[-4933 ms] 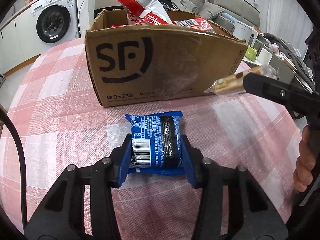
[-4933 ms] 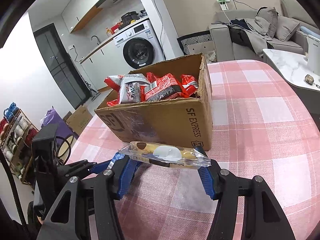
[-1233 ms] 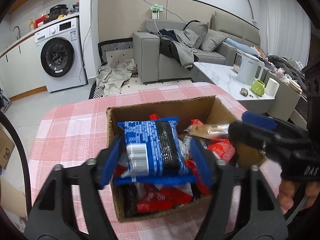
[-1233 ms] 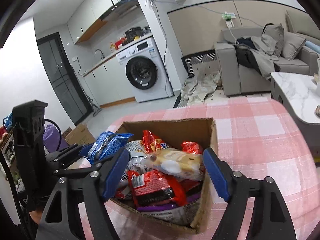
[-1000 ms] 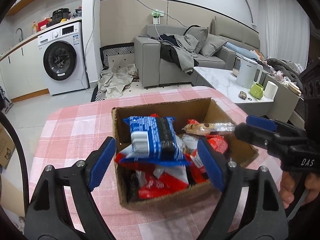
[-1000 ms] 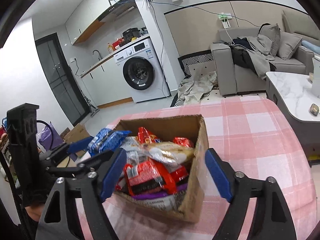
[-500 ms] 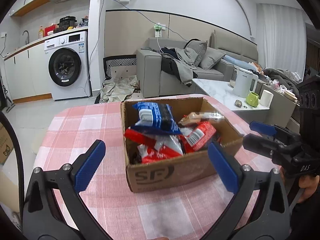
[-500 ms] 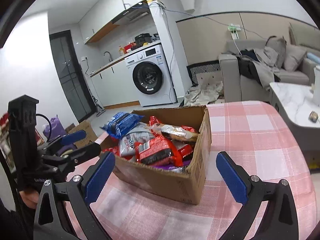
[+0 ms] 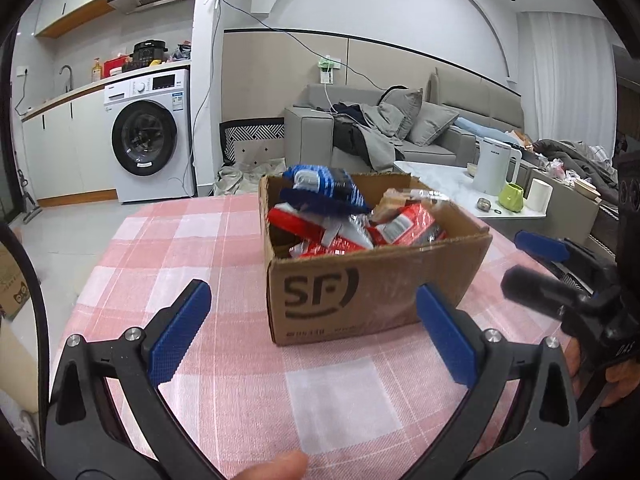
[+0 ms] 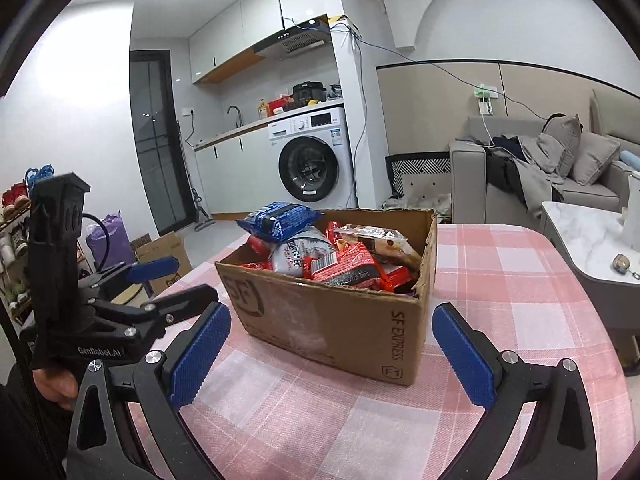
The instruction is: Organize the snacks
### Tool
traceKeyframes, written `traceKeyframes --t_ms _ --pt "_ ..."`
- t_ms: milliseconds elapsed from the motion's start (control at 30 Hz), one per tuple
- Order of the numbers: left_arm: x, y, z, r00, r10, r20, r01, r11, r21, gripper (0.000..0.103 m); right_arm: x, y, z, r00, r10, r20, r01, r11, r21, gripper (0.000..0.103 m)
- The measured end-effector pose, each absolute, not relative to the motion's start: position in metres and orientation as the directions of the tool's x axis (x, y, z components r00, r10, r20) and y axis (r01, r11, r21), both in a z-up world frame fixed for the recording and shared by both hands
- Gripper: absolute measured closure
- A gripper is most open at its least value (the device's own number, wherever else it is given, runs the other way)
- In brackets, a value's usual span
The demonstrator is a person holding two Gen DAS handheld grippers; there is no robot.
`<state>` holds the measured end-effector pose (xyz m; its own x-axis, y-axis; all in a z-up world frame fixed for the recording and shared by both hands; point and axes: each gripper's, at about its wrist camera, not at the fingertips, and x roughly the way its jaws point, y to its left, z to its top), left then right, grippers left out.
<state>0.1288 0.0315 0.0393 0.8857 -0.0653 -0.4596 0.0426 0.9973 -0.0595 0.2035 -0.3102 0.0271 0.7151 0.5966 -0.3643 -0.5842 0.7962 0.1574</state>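
Both your tongs spread wide, empty, w/ the box between them.
Left tongs (image 9: 316, 332) & right tongs (image 10: 340, 356) flank the cardboard box (image 10: 332, 320) on the pink-check surface (image 10: 500, 292). Blue packet (image 10: 280, 218) tops the snack pile, long axis pointing toward the washer (image 10: 310, 160); clear-wrapped bar (image 10: 376, 240) lies toward the right wall.

Both wrist views face the cardboard box (image 9: 376, 280) (image 10: 332, 320) closely from opposite front corners.

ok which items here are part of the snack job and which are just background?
Job:
cardboard box
blue snack pack
clear-wrapped pastry
red snack packs
left gripper, open
right gripper, open

Background:
washing machine
white kettle
green mug
sofa
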Motion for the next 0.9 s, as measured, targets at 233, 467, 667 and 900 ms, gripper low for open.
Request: traceKeyframes --t_ms 233,467,667,900 --pt "0.117 0.035 0.032 0.888 -0.042 -0.458 0.011 0.997 -0.071 0.001 0.198 -0.313 0.021 0.728 0.59 -0.349 -0.579 0.802 0.147 0.0" --pt "0.11 0.037 0.032 0.901 -0.042 -0.431 0.018 0.998 -0.06 0.001 0.191 -0.314 0.017 0.759 0.564 -0.325 -0.562 0.82 0.11 0.0" --pt "0.111 0.03 0.031 0.903 -0.033 -0.428 0.026 0.999 -0.023 0.001 0.191 -0.318 0.016 0.768 0.557 -0.316 -0.551 0.826 0.116 0.0" --pt "0.113 0.033 0.03 0.906 -0.035 -0.421 0.024 0.999 -0.031 0.001 0.188 -0.321 0.016 0.78 0.551 -0.297 -0.542 0.832 0.119 0.0"
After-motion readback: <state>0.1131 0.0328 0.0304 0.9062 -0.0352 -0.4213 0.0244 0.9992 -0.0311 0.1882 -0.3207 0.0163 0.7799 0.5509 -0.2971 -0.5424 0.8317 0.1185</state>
